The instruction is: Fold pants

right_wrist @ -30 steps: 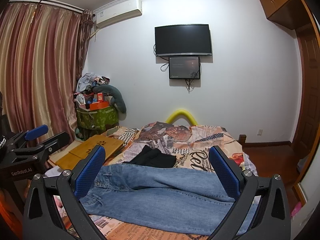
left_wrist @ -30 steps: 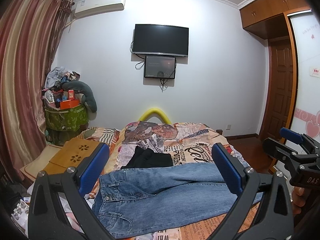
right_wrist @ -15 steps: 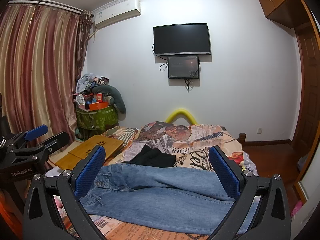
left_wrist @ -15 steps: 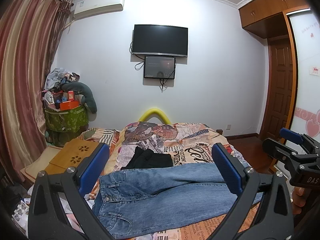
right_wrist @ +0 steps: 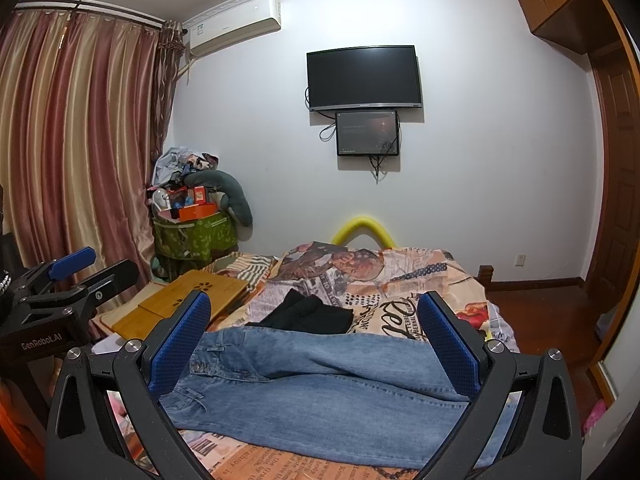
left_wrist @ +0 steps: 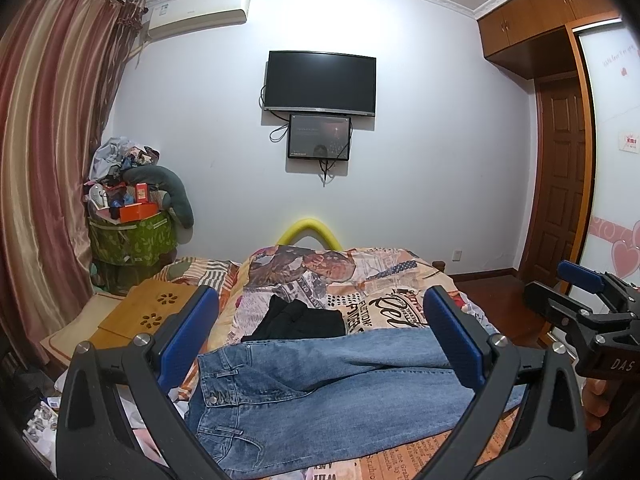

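The jeans (left_wrist: 320,396) lie flat across the bed (left_wrist: 384,276), waistband toward the wooden lap desk (left_wrist: 148,312), legs stacked, apparently ready for folding. The left gripper (left_wrist: 320,332) and right gripper (right_wrist: 314,330) hover above them, jaws apart and empty. A black garment (left_wrist: 300,320) lies just beyond the jeans, possibly obstructing.

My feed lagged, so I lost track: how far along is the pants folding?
Barely started. The jeans lie across the bed, legs laid together, waistband toward the left; no cross fold shows. Nothing is in hand: the left gripper and right gripper are both open above the denim. The grasping and folding are left.
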